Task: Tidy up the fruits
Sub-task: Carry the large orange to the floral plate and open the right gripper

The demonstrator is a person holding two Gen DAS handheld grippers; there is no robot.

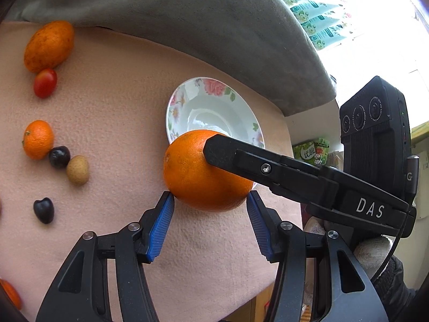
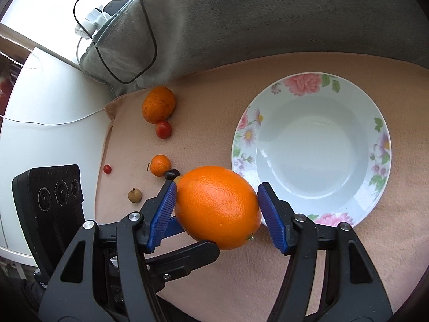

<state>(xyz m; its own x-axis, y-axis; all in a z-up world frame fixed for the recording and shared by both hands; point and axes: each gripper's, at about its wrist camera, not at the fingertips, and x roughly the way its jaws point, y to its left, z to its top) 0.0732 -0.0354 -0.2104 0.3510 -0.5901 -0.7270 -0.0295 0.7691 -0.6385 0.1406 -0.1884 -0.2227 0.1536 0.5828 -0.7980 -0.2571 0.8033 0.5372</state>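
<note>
Right now the big orange (image 2: 218, 206) sits between the blue pads of both grippers, just near the floral bowl (image 2: 380, 158); the right gripper (image 2: 216, 209) pinches it from both sides, seemingly gripping it; the left gripper (image 1: 210, 202) stands spread, its pad tips at the orange's near edge, not clamped; to the far left, small fruits lie scattered on the peach cloth (image 1: 112, 102).

glossy ceramic plate (image 2: 311, 147); matt fleecy cloth (image 2: 268, 281).
</note>
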